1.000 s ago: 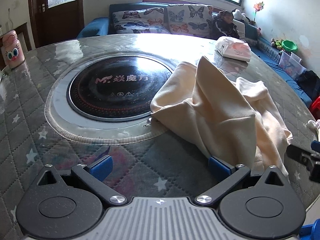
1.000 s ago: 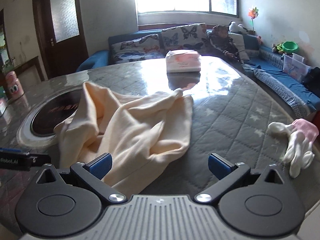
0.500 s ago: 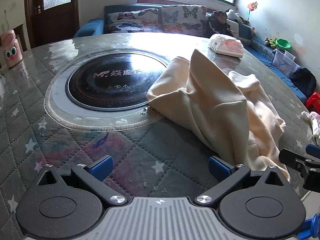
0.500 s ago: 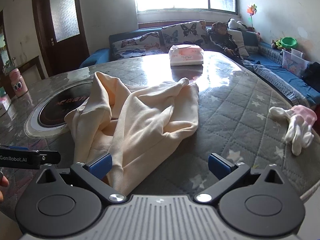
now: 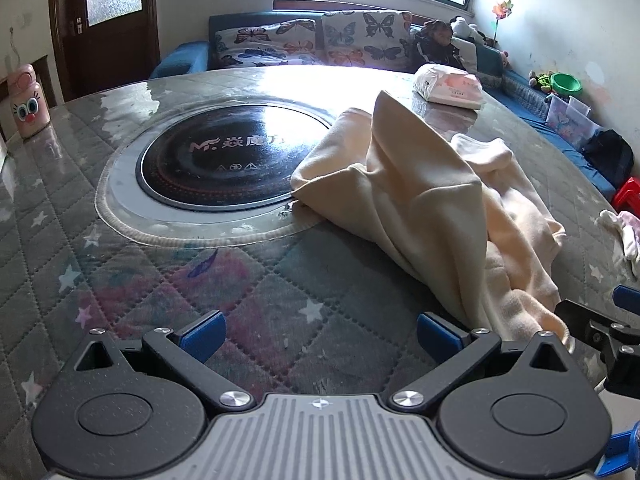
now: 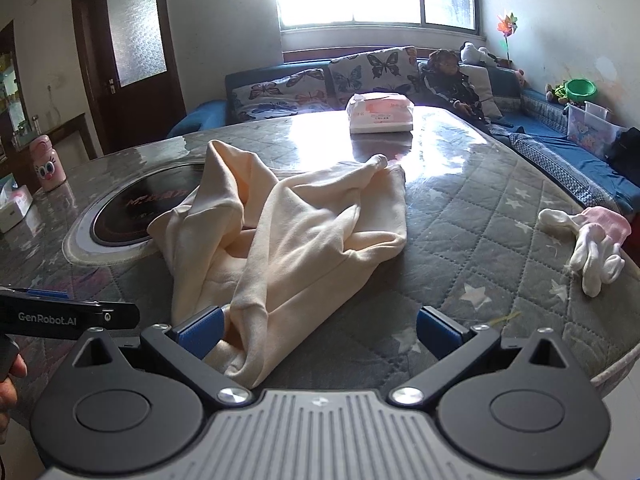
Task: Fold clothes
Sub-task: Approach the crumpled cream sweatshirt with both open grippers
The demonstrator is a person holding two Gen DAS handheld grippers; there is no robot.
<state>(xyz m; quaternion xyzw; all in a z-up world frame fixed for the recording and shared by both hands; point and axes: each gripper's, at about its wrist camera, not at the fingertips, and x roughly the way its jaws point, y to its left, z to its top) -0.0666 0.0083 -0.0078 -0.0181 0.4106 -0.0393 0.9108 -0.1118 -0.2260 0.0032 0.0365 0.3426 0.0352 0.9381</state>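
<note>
A cream garment (image 5: 432, 200) lies crumpled in a heap on the round quilted table (image 5: 160, 280), with one fold standing up in a peak. It also shows in the right wrist view (image 6: 296, 232), where its near end reaches the table's front edge. My left gripper (image 5: 318, 330) is open and empty over the table, with the garment's near end beside its right finger. My right gripper (image 6: 318, 330) is open, and the garment's near end lies between its fingers, close to the left finger (image 6: 200, 330). The jaws are not closed on the cloth.
A black induction hob (image 5: 224, 156) is set in the table's middle. A tissue pack (image 6: 380, 114) lies at the far side. White and pink gloves (image 6: 592, 240) lie at the right edge. A pink bottle (image 5: 28, 100) stands far left. A sofa runs behind.
Both grippers have drawn back toward the near edge of the table and stayed open. The garment has not moved.
</note>
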